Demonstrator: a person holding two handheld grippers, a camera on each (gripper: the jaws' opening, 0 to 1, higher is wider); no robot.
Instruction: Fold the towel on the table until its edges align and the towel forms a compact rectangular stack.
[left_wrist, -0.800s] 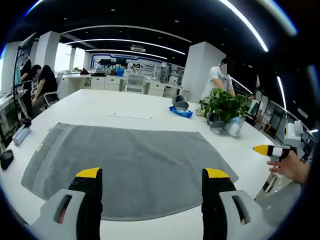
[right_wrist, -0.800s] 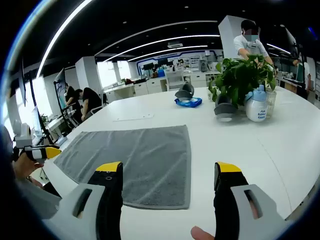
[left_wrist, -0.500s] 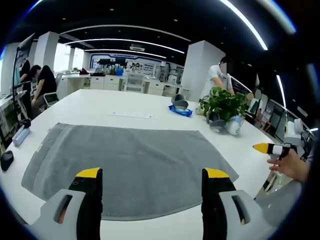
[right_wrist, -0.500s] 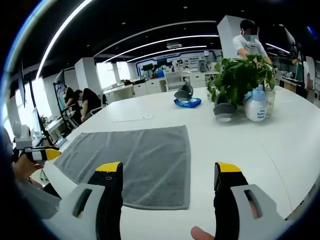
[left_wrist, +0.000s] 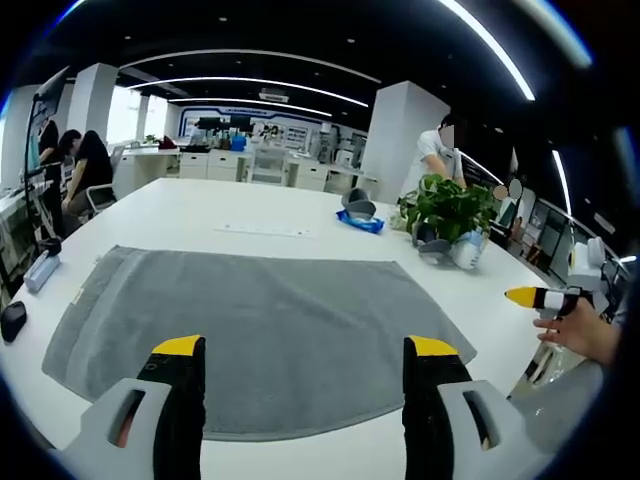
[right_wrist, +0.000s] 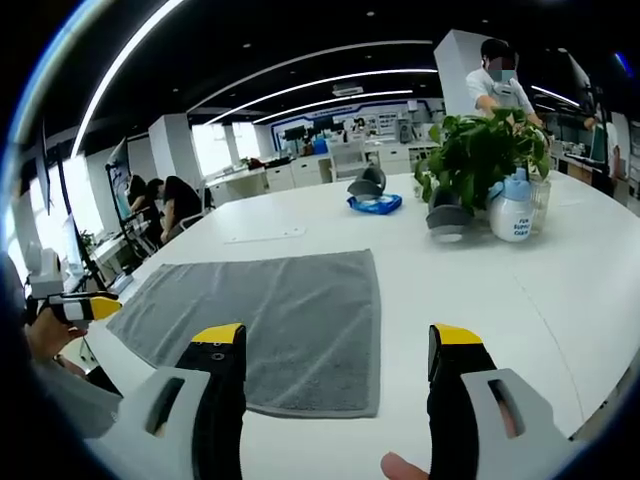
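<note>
Towel (left_wrist: 250, 330) flat on tabletop (right_wrist: 480, 290), unfolded. Both hand-held grippers, left (left_wrist: 296, 350) and right (right_wrist: 330, 338), spread, empty, above near edge. Probably soft, limp; pinch near corners.

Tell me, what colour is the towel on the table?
Plain grey towel, clearest in the left gripper view.

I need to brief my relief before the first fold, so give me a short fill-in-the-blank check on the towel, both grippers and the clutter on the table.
1. The grey towel lies ____ on the white table, not yet folded.
2. The left gripper and right gripper both have their jaws ____.
3. The potted plant stands beside a white ____.

Missing words: flat; open; bottle
</note>
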